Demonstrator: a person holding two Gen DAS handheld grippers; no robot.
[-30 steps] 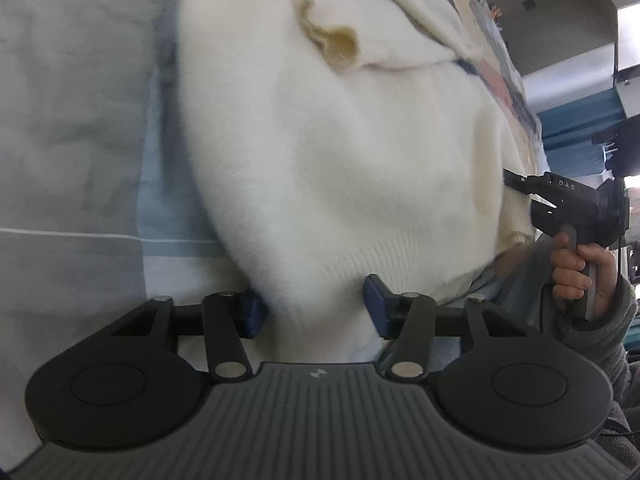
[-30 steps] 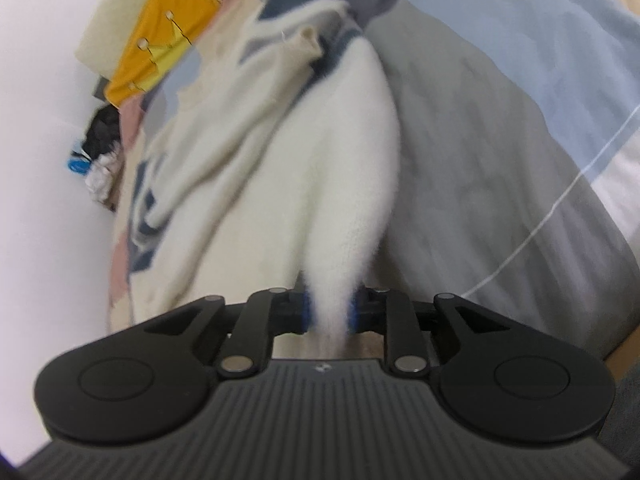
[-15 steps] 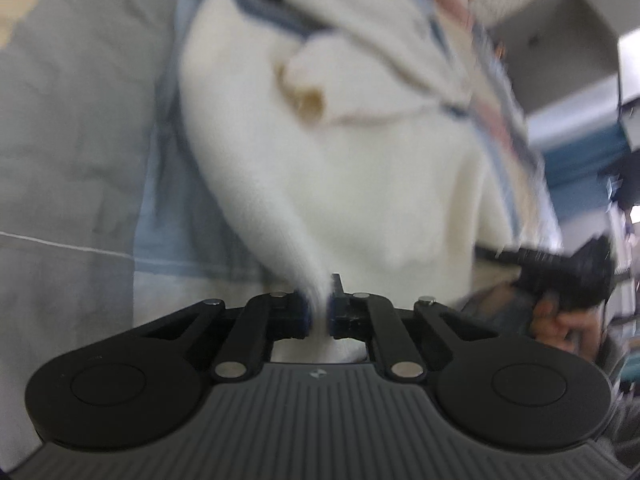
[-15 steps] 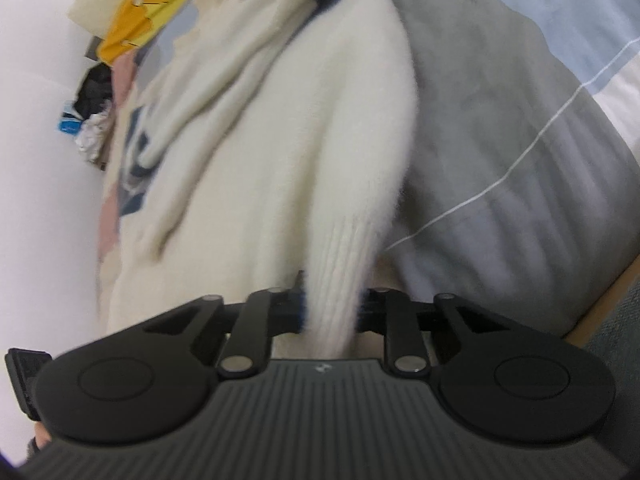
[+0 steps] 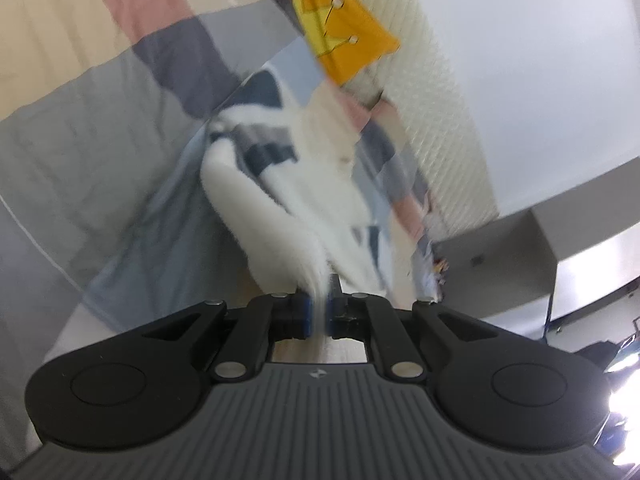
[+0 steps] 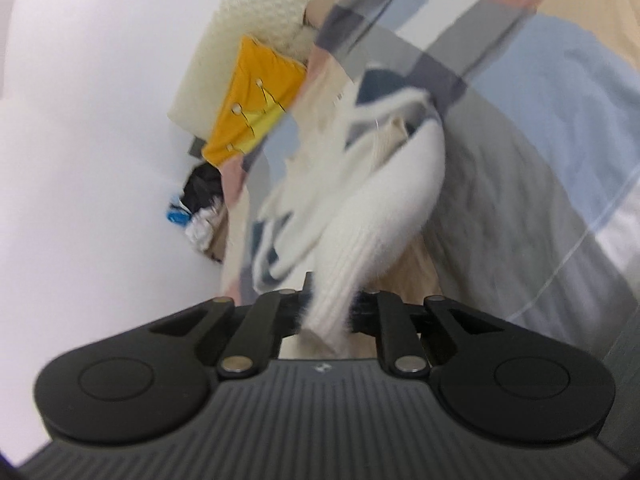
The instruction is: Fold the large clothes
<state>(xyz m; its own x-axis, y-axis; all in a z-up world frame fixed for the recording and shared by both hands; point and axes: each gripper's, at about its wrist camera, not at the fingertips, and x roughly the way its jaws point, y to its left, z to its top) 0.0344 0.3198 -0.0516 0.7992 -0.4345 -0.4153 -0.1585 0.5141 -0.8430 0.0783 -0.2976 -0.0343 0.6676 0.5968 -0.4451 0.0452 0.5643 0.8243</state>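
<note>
A fluffy white sweater (image 5: 260, 208) with dark blue and grey bands lies stretched along the bed. My left gripper (image 5: 319, 314) is shut on a thin edge of it, which rises from the bed into the blue pads. In the right wrist view the same sweater (image 6: 384, 216) runs up as a thick fold. Its ribbed hem sits between the fingers of my right gripper (image 6: 329, 312), whose jaws are closing on it and press the knit. Both views are blurred by motion.
A patchwork bedcover (image 5: 100, 152) in grey, blue, pink and cream lies under the sweater. A yellow cushion (image 6: 260, 112) leans on a white quilted pad (image 5: 440, 100) at the wall. Dark clothes (image 6: 200, 200) are piled by the wall. A grey cabinet (image 5: 500, 248) stands beyond the bed.
My left jaws went from wide apart around the hem to shut on it. Both grippers rose with the sweater's edge, and the views swung up toward the head of the bed.
</note>
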